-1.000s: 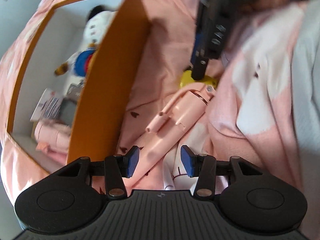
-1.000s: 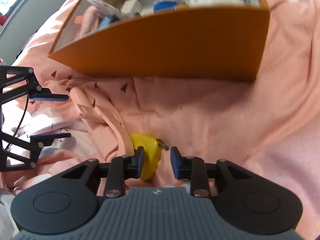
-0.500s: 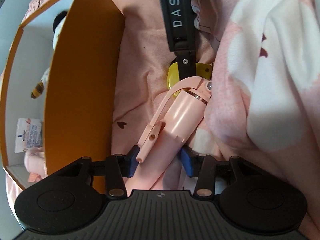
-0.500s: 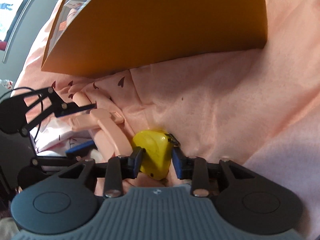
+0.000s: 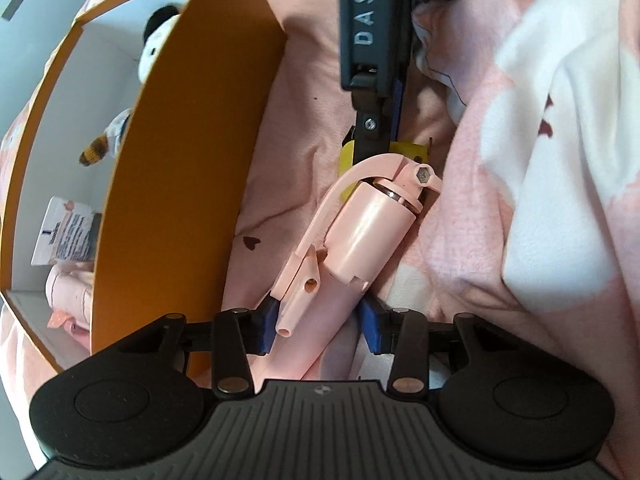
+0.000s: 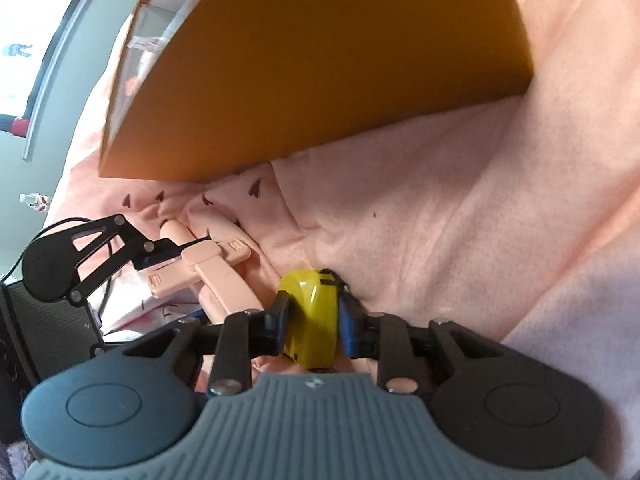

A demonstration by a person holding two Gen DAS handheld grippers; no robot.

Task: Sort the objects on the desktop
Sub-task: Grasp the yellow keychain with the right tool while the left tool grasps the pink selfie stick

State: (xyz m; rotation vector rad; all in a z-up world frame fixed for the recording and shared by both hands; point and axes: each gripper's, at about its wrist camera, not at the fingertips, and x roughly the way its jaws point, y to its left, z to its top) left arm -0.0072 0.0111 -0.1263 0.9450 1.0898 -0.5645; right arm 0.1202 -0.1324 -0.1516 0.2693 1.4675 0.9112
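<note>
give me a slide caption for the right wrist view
Right gripper closed on a small yellow plastic object lying on pink cloth beside an orange box.

Low in the frame, the left gripper [image 5: 318,326] has its jaws just closing around the pink handheld device [image 5: 352,236], blue pads [image 5: 267,330] at either side of its lower end. Upper centre, the right gripper [image 5: 374,132] comes down onto a yellow object [image 5: 408,149]. At left stands the orange box [image 5: 180,168], a plush toy [image 5: 154,46] inside, all on pink bedding [image 5: 472,216].
</note>
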